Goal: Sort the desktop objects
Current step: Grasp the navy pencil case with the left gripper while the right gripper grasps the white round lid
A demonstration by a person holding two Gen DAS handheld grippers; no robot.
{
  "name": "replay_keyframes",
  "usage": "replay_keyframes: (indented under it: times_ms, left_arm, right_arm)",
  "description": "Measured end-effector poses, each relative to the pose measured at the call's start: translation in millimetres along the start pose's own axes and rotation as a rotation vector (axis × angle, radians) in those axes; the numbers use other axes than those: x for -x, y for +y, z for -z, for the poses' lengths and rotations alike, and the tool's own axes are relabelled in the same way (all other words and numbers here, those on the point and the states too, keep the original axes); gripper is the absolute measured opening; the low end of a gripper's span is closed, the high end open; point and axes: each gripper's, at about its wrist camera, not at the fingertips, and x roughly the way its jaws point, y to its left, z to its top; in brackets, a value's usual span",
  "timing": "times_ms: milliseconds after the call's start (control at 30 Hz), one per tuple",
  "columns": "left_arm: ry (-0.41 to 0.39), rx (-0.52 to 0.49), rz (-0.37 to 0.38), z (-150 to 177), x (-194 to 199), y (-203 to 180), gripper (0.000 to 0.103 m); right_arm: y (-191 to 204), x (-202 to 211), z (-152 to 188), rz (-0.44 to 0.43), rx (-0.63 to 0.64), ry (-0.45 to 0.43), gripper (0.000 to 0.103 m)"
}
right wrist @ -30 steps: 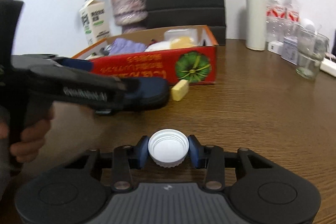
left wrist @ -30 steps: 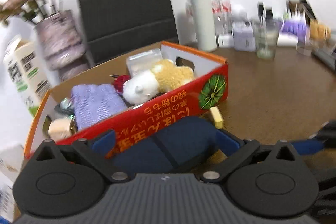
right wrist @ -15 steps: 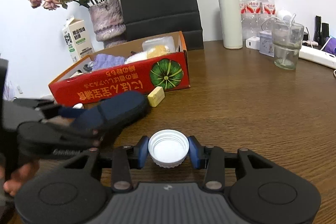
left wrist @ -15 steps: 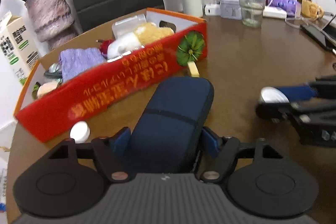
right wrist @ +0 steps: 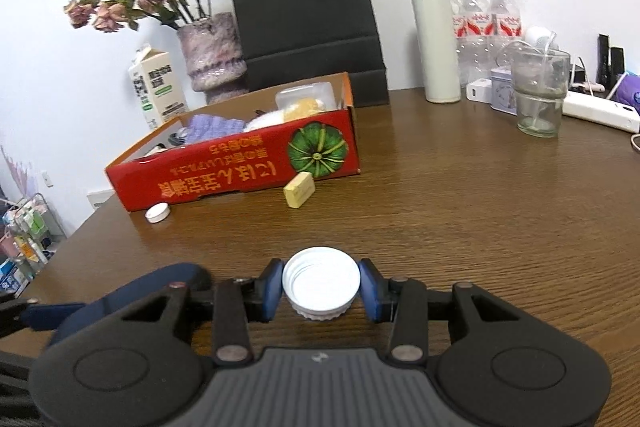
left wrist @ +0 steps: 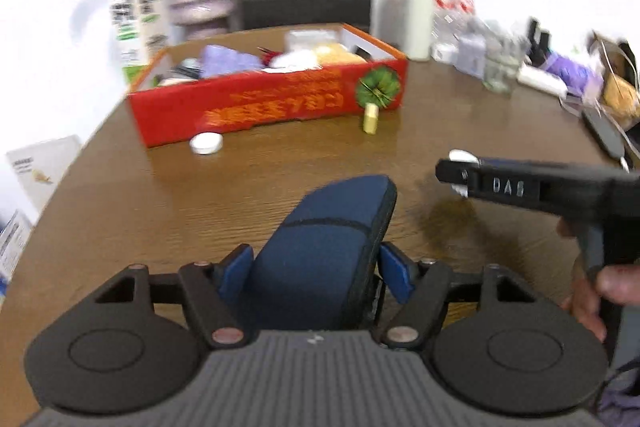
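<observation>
Right wrist: eraser (right wrist: pixel 299 190) touching red box (right wrist: pixel 224 173).

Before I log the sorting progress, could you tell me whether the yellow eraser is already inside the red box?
No, the yellow eraser lies on the table against the red box.
</observation>
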Motion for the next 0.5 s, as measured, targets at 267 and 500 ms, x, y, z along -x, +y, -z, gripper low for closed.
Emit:
replay_keyframes:
  times_ms: [267,500]
  left_arm:
    - [-0.089,0.011,-0.032,-3.4,38.7,12.9,0.031]
    - [-0.034,-0.075,-0.012,19.1,24.7,17.3,0.075]
  right_arm:
    - [8.0,23.9,14.8,-0.034,0.018,-0.033,0.039]
    - [-0.4,40.7,28.0,-0.040,-0.010,-0.033,0.039]
